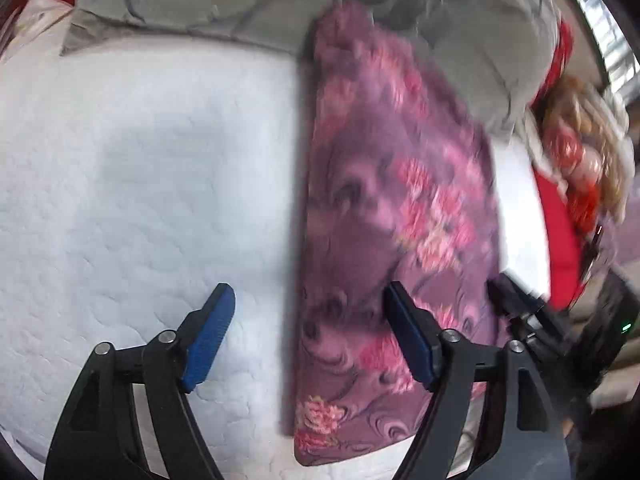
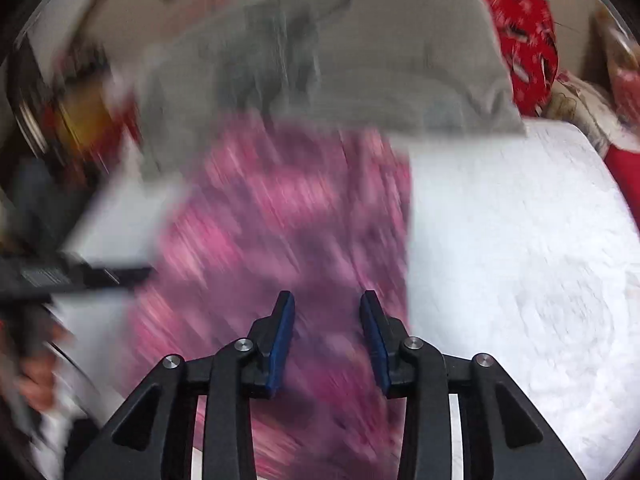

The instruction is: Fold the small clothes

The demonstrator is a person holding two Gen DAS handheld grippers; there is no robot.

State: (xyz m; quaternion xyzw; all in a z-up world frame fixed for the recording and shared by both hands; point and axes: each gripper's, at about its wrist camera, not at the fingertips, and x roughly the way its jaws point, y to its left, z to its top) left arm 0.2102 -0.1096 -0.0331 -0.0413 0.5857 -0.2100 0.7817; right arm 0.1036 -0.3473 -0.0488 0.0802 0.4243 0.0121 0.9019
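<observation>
Since the purple floral garment already lies as a narrow strip with straight side edges on the white quilted bed, I judge one lengthwise fold done; a crosswise fold or two looks left. Its long axis runs away from both cameras, near end by the jaws, far end against the grey cloth at the back. Left gripper has jaws spread wide, straddling the strip's left edge, gripping nothing. Right gripper hovers over the near end, jaws part-open, empty. Right view is heavily blurred.
</observation>
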